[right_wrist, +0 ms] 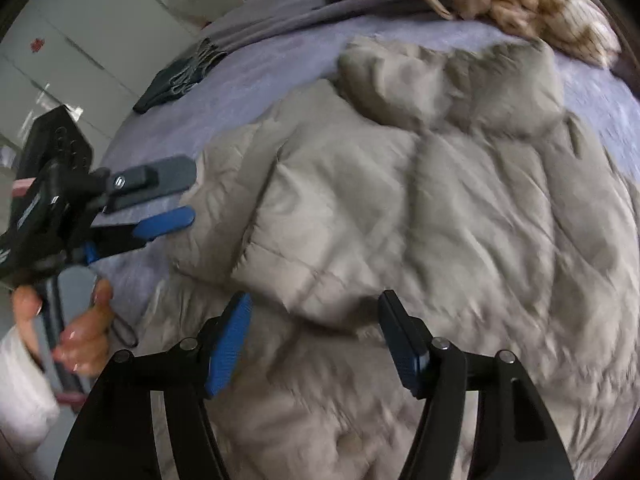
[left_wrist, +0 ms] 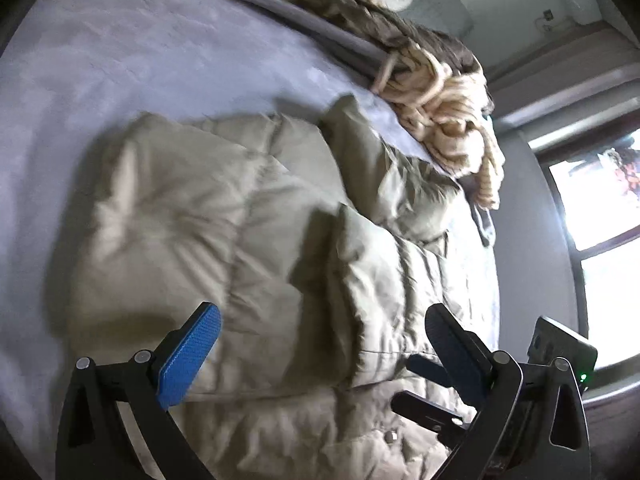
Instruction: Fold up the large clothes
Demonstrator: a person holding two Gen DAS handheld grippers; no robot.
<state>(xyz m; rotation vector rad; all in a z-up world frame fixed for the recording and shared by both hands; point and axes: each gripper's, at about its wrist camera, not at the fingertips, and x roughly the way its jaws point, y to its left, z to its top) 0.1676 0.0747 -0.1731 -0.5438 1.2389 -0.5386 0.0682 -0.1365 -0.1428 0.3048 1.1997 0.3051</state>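
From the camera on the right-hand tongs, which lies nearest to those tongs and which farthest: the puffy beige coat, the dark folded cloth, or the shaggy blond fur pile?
1. Puffy beige coat: directly under the right tongs, centre of the bed.
2. Dark folded cloth: upper left, on the lilac sheet.
3. Shaggy blond fur pile: top right, at the bed's far edge.

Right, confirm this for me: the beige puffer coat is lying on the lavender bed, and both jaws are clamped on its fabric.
Not quite. The puffer coat does lie on the lavender bed, but neither pair of jaws is clamped on it. Each wrist view shows its own gripper, the left gripper and the right gripper, with jaws spread open above the fabric and nothing pinched between them.
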